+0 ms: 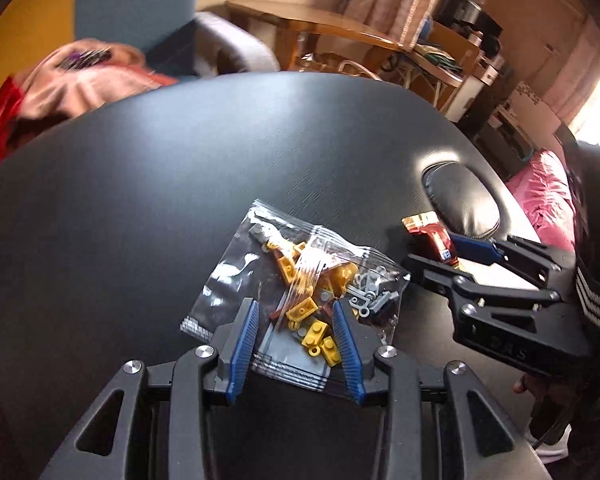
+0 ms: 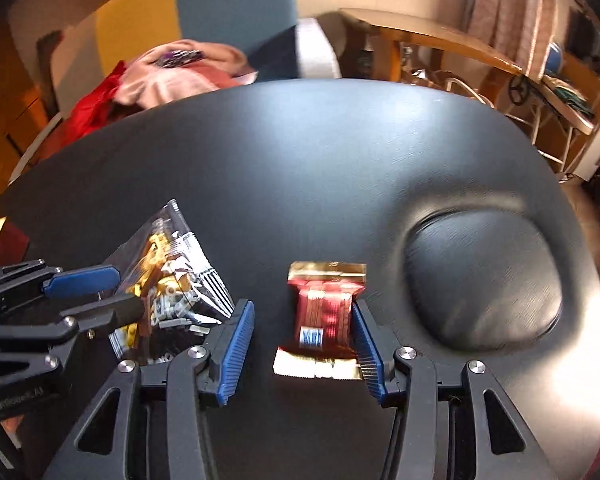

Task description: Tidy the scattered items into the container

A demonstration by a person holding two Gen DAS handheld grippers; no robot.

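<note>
A clear zip bag of yellow and grey toy bricks (image 1: pixel 300 288) lies on the black table. My left gripper (image 1: pixel 296 316) is open, its blue pads on either side of the bag's near part. The bag also shows in the right wrist view (image 2: pixel 172 288), with the left gripper (image 2: pixel 96 292) around it. A red and gold snack packet (image 2: pixel 324 320) lies flat on the table between the open blue pads of my right gripper (image 2: pixel 304 320), closer to the right pad. The packet (image 1: pixel 432 240) and right gripper (image 1: pixel 452 256) show at the right of the left wrist view.
A black leather-look dish (image 2: pixel 484 280) sits on the table (image 2: pixel 300 160) right of the packet; it also shows in the left wrist view (image 1: pixel 460 204). Pink and red cloth (image 2: pixel 164 80) lies beyond the table's far edge. A wooden table (image 2: pixel 440 44) and chair stand behind.
</note>
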